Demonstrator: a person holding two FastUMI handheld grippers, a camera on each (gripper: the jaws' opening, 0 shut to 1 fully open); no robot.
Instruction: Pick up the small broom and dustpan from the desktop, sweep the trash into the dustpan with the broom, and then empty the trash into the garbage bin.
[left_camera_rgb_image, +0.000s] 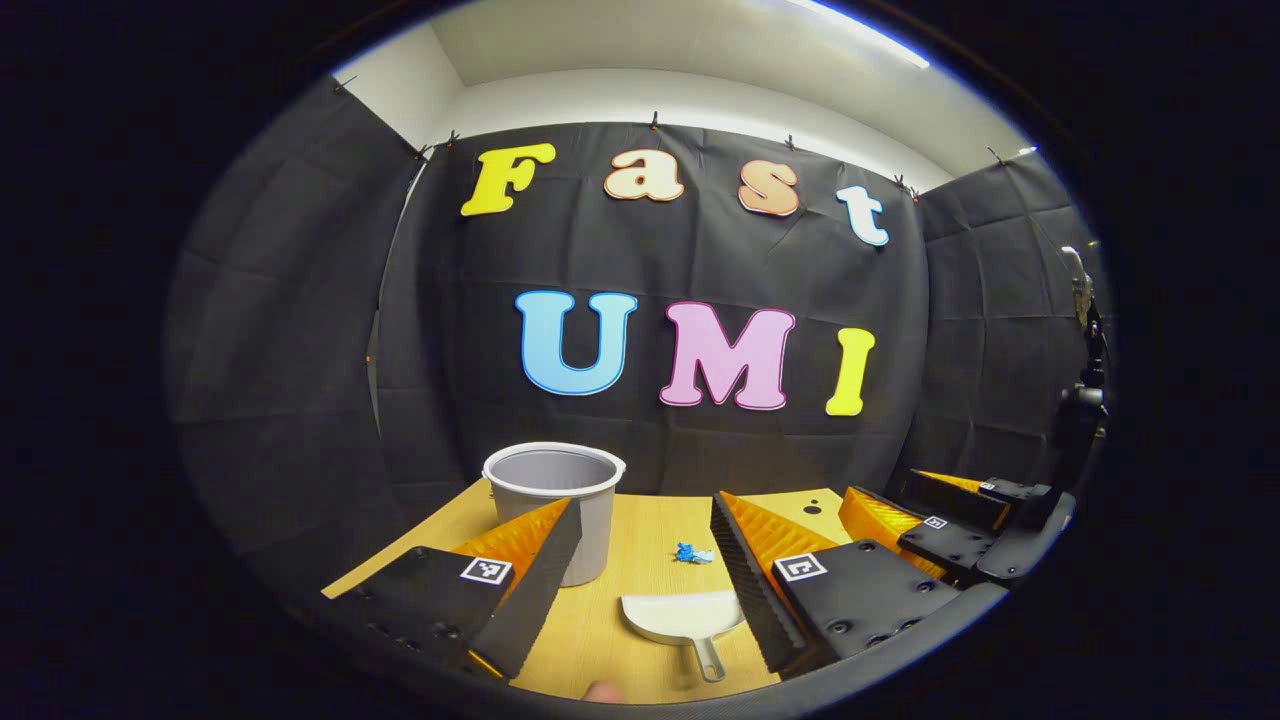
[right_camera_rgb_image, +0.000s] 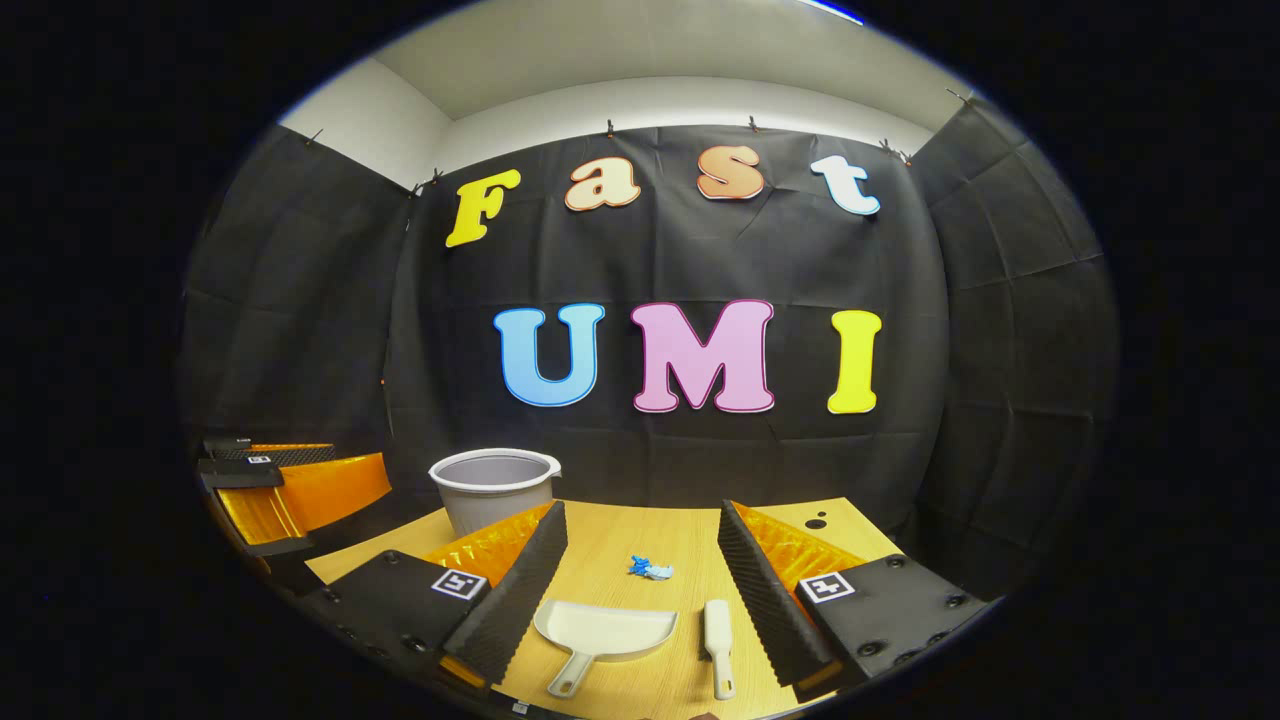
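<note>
Two tools lying flat on worktop (right_camera_rgb_image: 610, 530), untouched. Dustpan (right_camera_rgb_image: 607, 632) sitting mouth-away, handle pointing back toward the person; broom (right_camera_rgb_image: 718, 633) just beside it on its right, long axis running roughly near-far. Broom's lying between right tongs (right_camera_rgb_image: 642, 585), dustpan directly ahead of left tongs (left_camera_rgb_image: 642, 575), so R looks better placed for broom, L for pan. Both tongs hanging wide, holding nothing. Blue trash (right_camera_rgb_image: 650, 569) beyond pan, bin (right_camera_rgb_image: 496, 487) far-left.
</note>
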